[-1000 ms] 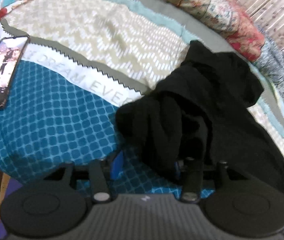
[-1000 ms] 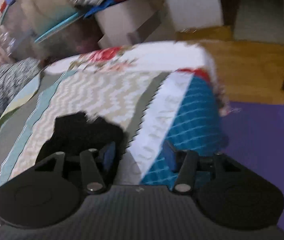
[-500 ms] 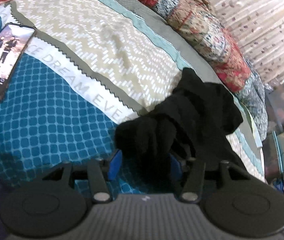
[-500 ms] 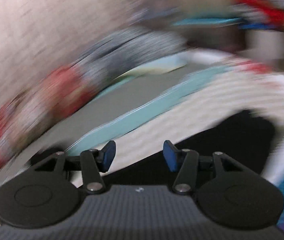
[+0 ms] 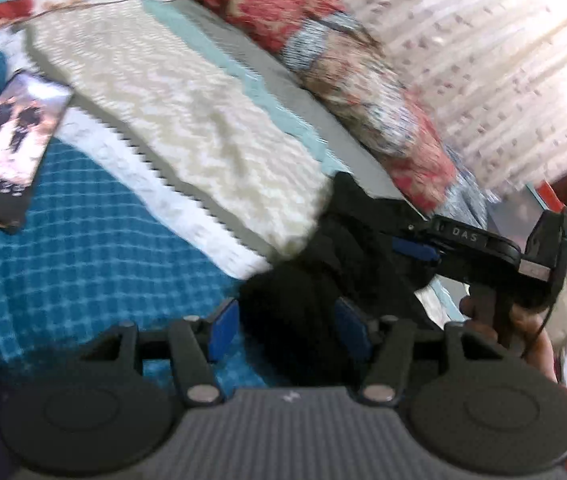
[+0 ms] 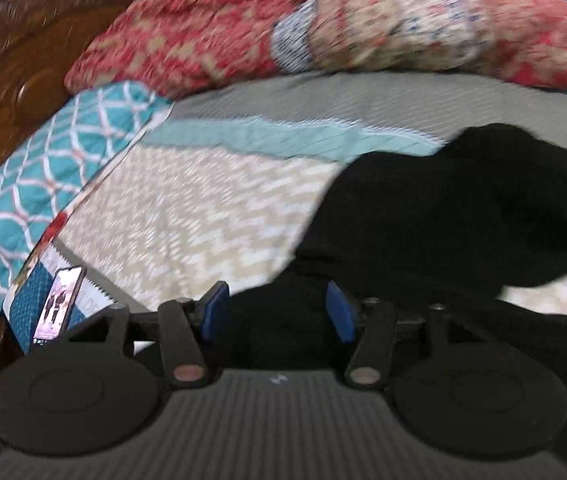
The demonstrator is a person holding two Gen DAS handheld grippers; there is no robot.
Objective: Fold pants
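The black pants point(image 5: 323, 280) lie crumpled on the patterned bedspread point(image 5: 83, 260). My left gripper point(image 5: 287, 328) sits at their near end. Its jaws are opening, with a bunch of black cloth between the blue pads and a little room at the left pad. In the left wrist view my right gripper point(image 5: 403, 240) reaches in from the right over the pants, held by a hand point(image 5: 523, 332). In the right wrist view the pants point(image 6: 443, 220) spread to the right. The right gripper point(image 6: 275, 314) hangs over their near edge, jaws opening, with dark cloth showing in the gap.
A lit phone point(image 5: 11, 152) point(image 6: 59, 308) lies on the blue part of the bedspread point(image 6: 203, 208). A red floral quilt point(image 5: 323, 40) point(image 6: 363, 28) is bunched along the far side. A carved wooden headboard point(image 6: 11, 60) stands at the left, a curtain point(image 5: 483, 60) behind.
My right gripper has swung fast across the bed and rolled; it now faces the headboard over the pants. My left gripper turned right, its jaws widened, and cloth now lies between them.
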